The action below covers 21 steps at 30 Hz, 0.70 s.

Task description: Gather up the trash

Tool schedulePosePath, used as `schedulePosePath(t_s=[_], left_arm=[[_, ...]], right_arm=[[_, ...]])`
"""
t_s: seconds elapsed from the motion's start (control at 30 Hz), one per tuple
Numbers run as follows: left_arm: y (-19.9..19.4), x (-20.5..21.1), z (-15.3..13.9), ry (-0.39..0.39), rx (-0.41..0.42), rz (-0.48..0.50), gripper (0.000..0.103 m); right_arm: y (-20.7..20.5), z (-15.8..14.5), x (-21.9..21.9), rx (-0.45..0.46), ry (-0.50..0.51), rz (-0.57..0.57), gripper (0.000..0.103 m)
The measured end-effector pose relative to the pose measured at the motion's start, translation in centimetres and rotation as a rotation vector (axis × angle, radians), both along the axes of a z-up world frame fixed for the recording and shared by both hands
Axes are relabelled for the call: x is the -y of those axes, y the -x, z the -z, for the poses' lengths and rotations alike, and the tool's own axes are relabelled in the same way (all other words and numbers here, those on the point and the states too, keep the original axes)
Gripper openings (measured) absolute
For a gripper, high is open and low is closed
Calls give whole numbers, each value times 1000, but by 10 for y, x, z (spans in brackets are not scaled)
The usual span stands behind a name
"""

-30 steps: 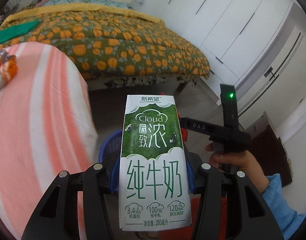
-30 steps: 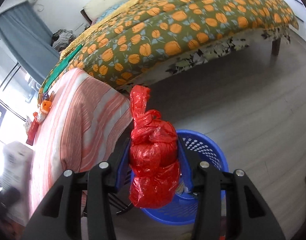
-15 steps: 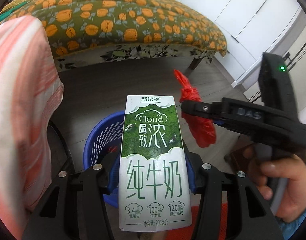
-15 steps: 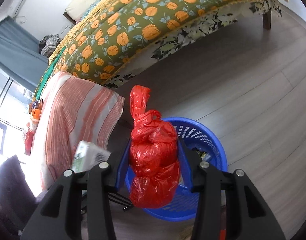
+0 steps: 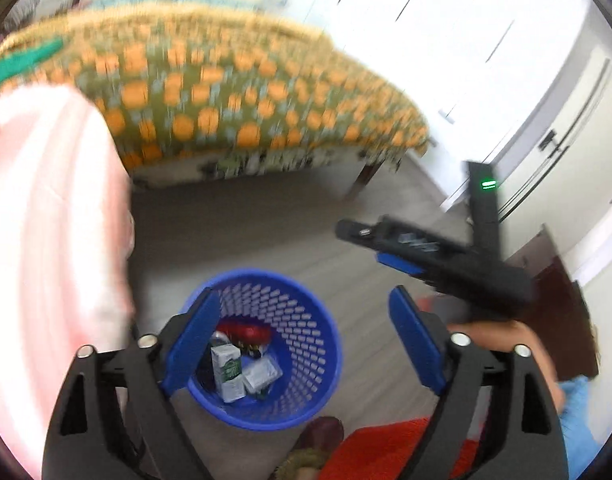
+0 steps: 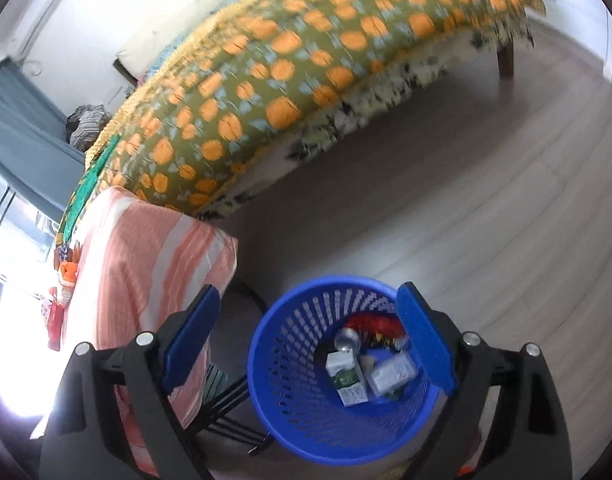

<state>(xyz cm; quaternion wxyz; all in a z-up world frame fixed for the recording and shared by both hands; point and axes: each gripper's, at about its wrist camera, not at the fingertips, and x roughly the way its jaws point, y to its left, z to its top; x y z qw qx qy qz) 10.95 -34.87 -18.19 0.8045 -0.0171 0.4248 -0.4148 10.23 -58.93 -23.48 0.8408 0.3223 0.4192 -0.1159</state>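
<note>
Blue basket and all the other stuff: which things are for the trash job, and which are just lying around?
For the job:
blue basket
milk carton
red bag
left gripper
right gripper

Just lying about:
bed
striped cloth

You are in a home bedroom: a bed (image 6: pixel 306 60) with floral quilt, white wardrobe doors (image 5: pixel 446 40), wood floor (image 6: pixel 486 200).

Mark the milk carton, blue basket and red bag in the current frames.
milk carton (image 6: pixel 348 380): right wrist view, green printed face.
blue basket (image 6: pixel 301 364): right wrist view, inner mesh wall, left side.
red bag (image 6: pixel 372 323): right wrist view, visible top, lying inside the basket.
</note>
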Motion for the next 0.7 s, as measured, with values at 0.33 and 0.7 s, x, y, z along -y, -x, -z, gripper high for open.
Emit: schedulePosePath(t_s=[0.33, 0.7], left_arm=[[25, -171, -5, -170, 111, -203, 92], [-99, -298, -37, -231, 138, -457, 92]], right_arm=[[-25, -61, -140, 171, 320, -293, 88], [-51, -52, -342, 251, 439, -790, 88]])
